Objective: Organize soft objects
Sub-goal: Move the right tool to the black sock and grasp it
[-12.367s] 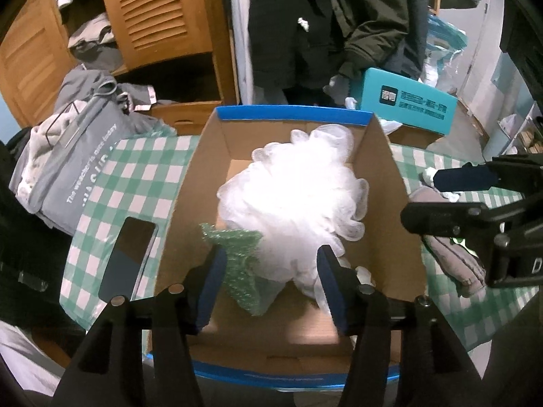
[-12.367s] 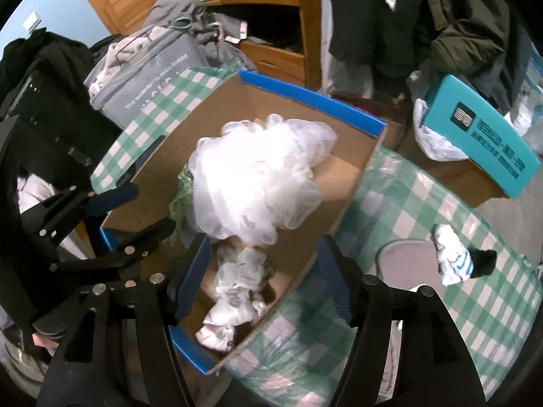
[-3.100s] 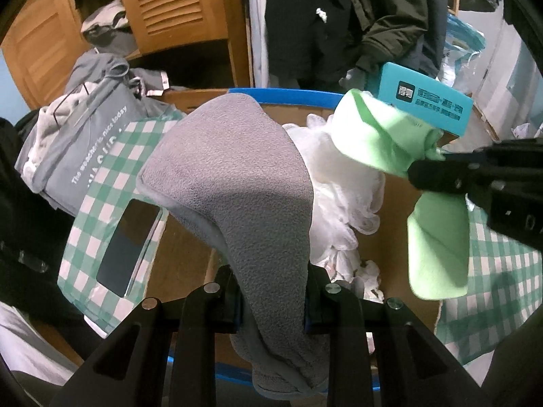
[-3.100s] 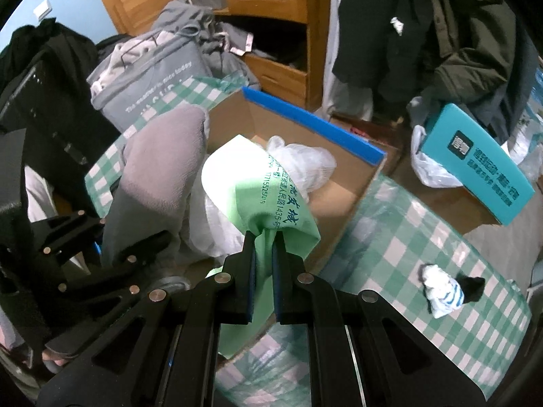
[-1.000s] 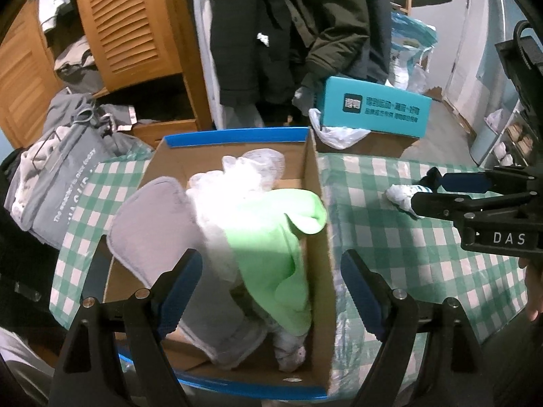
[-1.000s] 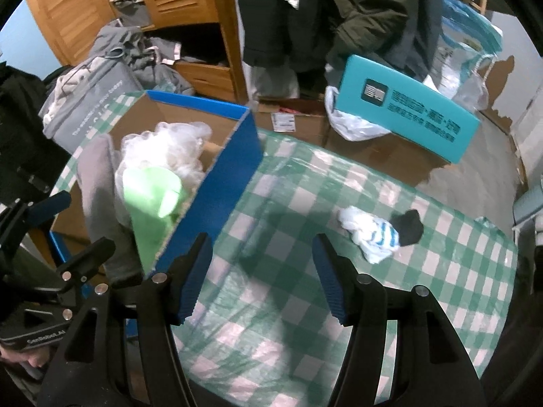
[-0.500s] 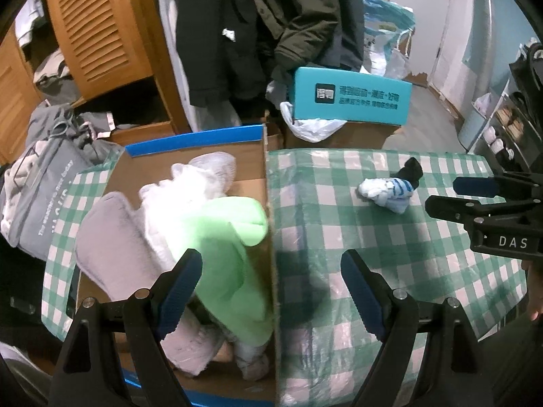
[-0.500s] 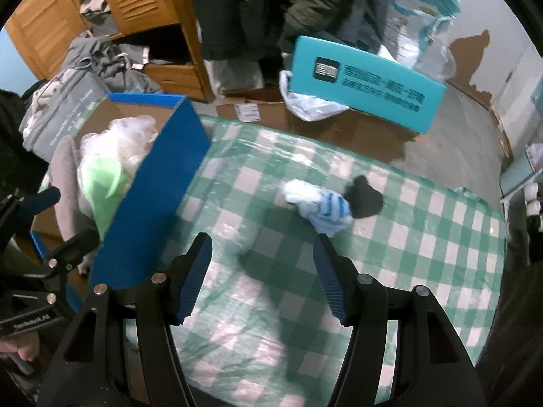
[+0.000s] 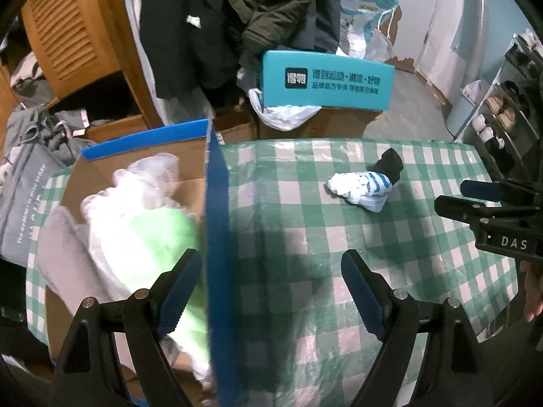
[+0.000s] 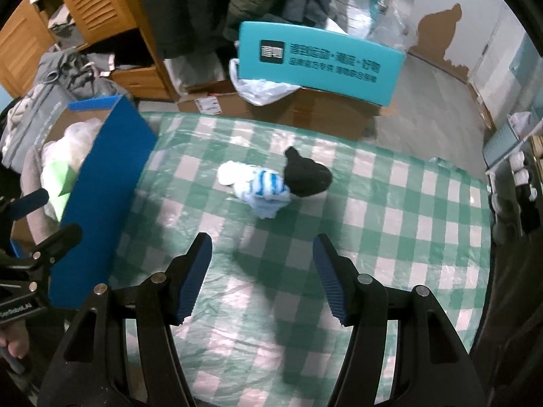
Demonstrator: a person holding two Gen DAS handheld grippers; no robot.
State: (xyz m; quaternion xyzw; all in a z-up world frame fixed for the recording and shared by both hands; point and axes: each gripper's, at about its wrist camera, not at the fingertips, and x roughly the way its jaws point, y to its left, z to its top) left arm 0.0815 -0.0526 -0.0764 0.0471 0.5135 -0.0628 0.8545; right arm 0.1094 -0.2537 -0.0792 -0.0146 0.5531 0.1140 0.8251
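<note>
Left tongs point(image 9: 268, 281): wide open, with nothing between the blue pads. They hang over the blue side wall of the box, one pad above the box and one above the checked cloth.
Right tongs point(image 10: 261, 278): open about half way, with nothing between the pads. They hang over the cloth, near the sock bundle but not touching it.
Counter point(image 10: 390, 224): covered with a green and white checked cloth under clear plastic.
Sock bundle: a white sock with blue stripes point(image 10: 258, 188) lies crumpled on the cloth, touching a black sock point(image 10: 307, 176) on its far side. Both lie well apart from the box.
Box: a brown cardboard box with blue outer walls point(image 9: 215, 224) stands on the left part of the counter.
Things in the box: a white fluffy mesh ball point(image 9: 135, 190), a light green cloth point(image 9: 149, 237) on top of it and a grey soft cloth point(image 9: 64, 257) at the left side. This part is a bit blurry.
Behind the counter: a long teal box with white letters point(image 9: 325, 83) rests on brown boxes, and dark coats point(image 9: 237, 17) hang above.
</note>
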